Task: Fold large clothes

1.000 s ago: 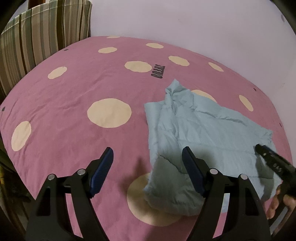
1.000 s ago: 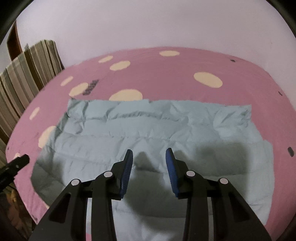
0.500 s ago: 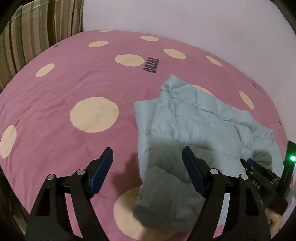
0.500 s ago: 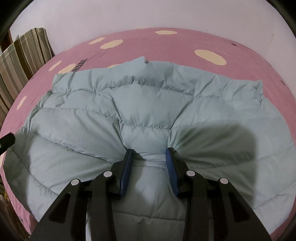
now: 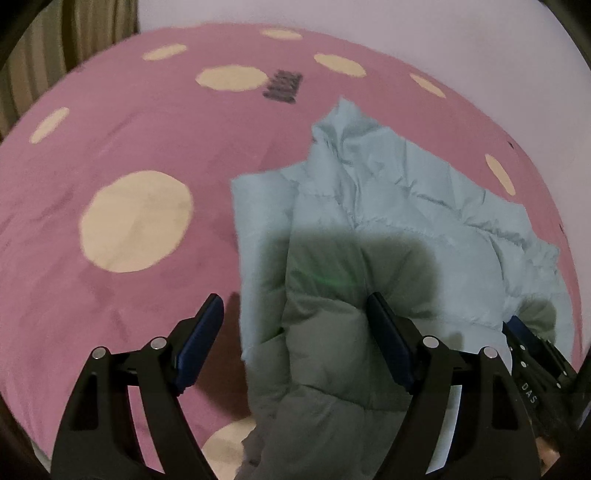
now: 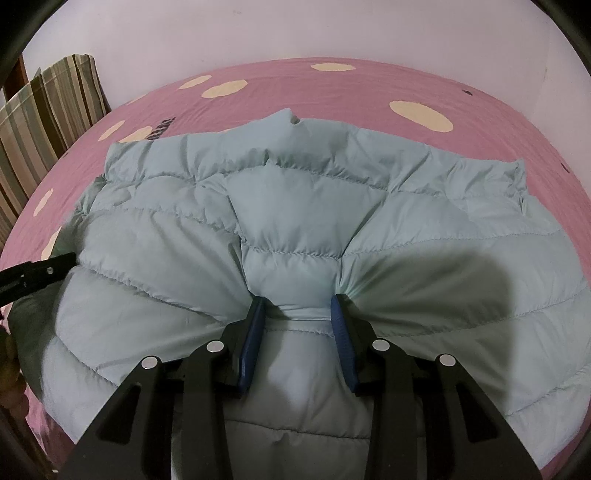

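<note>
A pale blue quilted puffer jacket (image 6: 295,192) lies spread on the pink bed sheet (image 6: 332,85). My right gripper (image 6: 298,301) is pressed down into its near middle, shut on a bunched fold of the fabric between the blue pads. In the left wrist view the jacket (image 5: 406,206) fills the right half. My left gripper (image 5: 293,299) hovers open over its left edge, with the rumpled hem between the wide jaws and the left finger over bare sheet. One left finger (image 6: 37,273) shows at the jacket's left side.
The sheet (image 5: 110,129) is pink with cream dots and a dark printed mark (image 5: 282,85). A striped pillow (image 6: 48,110) stands at the far left against the white wall (image 6: 295,29). A hand shows at the lower right edge (image 5: 546,450).
My left gripper has come down and closer to the jacket's left edge. My right gripper sank onto the jacket, gathered a fold between its pads, then stayed still.
</note>
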Tool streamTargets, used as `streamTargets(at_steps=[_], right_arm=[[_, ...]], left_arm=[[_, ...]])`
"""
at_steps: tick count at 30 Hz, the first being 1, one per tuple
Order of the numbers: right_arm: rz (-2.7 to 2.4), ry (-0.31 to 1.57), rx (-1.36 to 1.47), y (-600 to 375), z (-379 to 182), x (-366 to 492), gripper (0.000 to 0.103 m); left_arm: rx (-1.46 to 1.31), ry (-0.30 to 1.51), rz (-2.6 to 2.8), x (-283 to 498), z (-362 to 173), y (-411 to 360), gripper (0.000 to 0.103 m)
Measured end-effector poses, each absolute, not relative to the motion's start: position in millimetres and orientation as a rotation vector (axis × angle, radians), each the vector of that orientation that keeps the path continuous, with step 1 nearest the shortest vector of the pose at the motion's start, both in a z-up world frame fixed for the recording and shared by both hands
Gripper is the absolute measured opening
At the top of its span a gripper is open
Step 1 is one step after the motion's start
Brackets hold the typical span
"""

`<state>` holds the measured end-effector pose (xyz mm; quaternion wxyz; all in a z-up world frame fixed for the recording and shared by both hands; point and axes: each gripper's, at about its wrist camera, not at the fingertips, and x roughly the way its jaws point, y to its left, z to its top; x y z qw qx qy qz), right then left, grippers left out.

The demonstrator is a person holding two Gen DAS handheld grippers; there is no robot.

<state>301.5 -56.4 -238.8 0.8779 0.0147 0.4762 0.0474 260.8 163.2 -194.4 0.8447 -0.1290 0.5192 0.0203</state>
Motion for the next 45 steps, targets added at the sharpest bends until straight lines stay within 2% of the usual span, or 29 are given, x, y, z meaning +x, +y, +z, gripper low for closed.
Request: streamTargets(at_steps=[3,5,7,8,9,12,21,29,37,45], right_arm=[[0.097,0.985,0.025,-56,-239,300,0.038],[0.095,0.982,0.020,-55,-239,300,0.038],[0.094,0.978,0.015,-55,-239,301,0.038],[0.093,0.977,0.014,-55,-240,301,0.038],[0.092,0.977,0.013,-55,-239,302,0.038],[0.093,0.978,0.012,-55,-240,302,0.038],[0.113,0.976,0.060,-64,-226,304,0.037],[0.060,0.892,0.149,-143,-186,282,0.038],[-0.047,0.859,0.250,-243,-179,246,0.038],[-0.152,0.865,0.331,-308,-193,223,0.038]], left_arm=[[-0.315,1.135,-0.002,270,-206,168,0.078],[-0.321,1.130,-0.034,272,-209,167,0.063],[-0.302,1.124,-0.064,271,-207,162,0.040],[-0.288,1.121,-0.073,271,-204,159,0.033],[-0.274,1.115,-0.086,270,-200,155,0.023],[-0.238,1.093,-0.068,264,-183,146,0.013],[-0.158,0.929,-0.060,236,-91,101,0.011],[-0.027,0.835,-0.136,228,-38,3,0.011],[0.118,0.832,-0.225,232,-47,-120,0.011],[0.226,0.926,-0.294,232,-115,-215,0.011]])
